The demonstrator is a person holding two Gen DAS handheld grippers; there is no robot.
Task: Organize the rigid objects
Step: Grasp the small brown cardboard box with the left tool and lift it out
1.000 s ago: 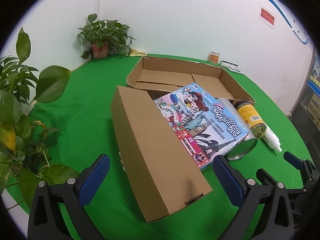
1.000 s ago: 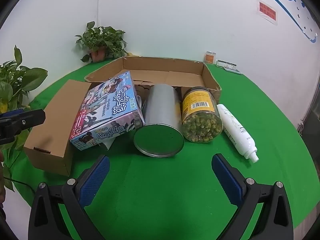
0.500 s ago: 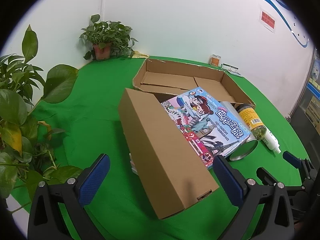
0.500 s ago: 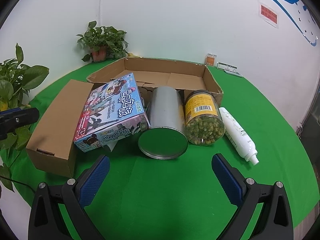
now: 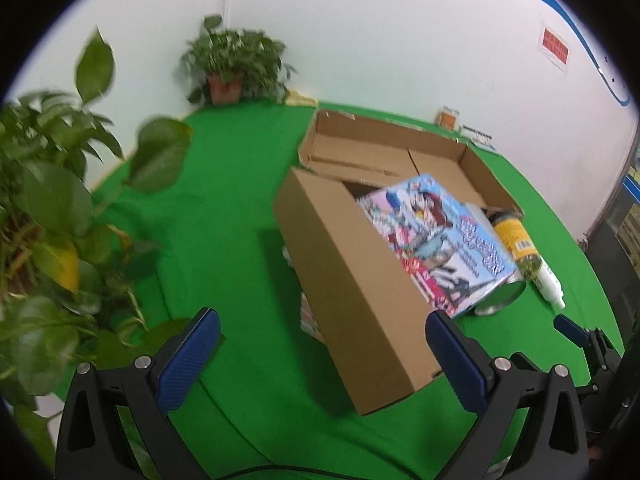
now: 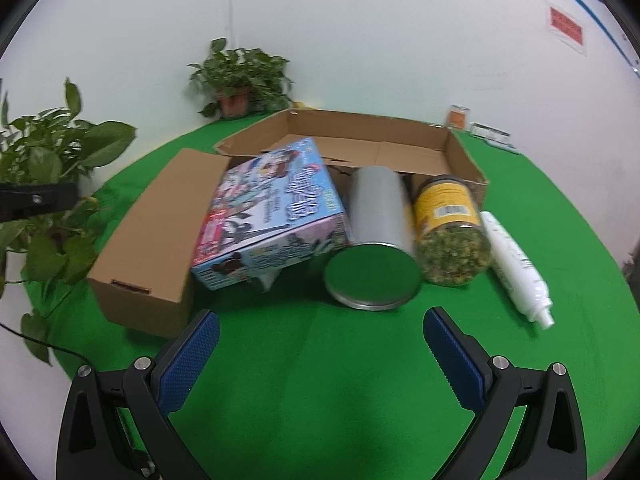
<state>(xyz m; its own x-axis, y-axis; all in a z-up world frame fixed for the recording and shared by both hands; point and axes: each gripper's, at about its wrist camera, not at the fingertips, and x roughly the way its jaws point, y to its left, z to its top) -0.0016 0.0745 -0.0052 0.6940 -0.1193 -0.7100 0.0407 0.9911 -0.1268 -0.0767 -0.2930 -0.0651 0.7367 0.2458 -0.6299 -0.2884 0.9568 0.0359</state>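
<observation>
matt cardboard box (image 6: 148, 240), shiny metal tin (image 6: 376, 236)

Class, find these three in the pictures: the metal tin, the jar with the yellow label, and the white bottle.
metal tin (image 6: 379, 208): right wrist view, on its silver side wall.
jar with the yellow label (image 6: 444, 206): right wrist view, on the yellow label.
white bottle (image 6: 514, 262): right wrist view, on the middle of its body.

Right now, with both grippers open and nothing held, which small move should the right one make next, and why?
Probably ease the right hand-held gripper forward toward the metal can. The can lies on its side straight ahead of the open jaws, nearest of the loose things, and the open cardboard tray behind it looks empty. The can looks wide, so the fit between the fingers is uncertain.
</observation>
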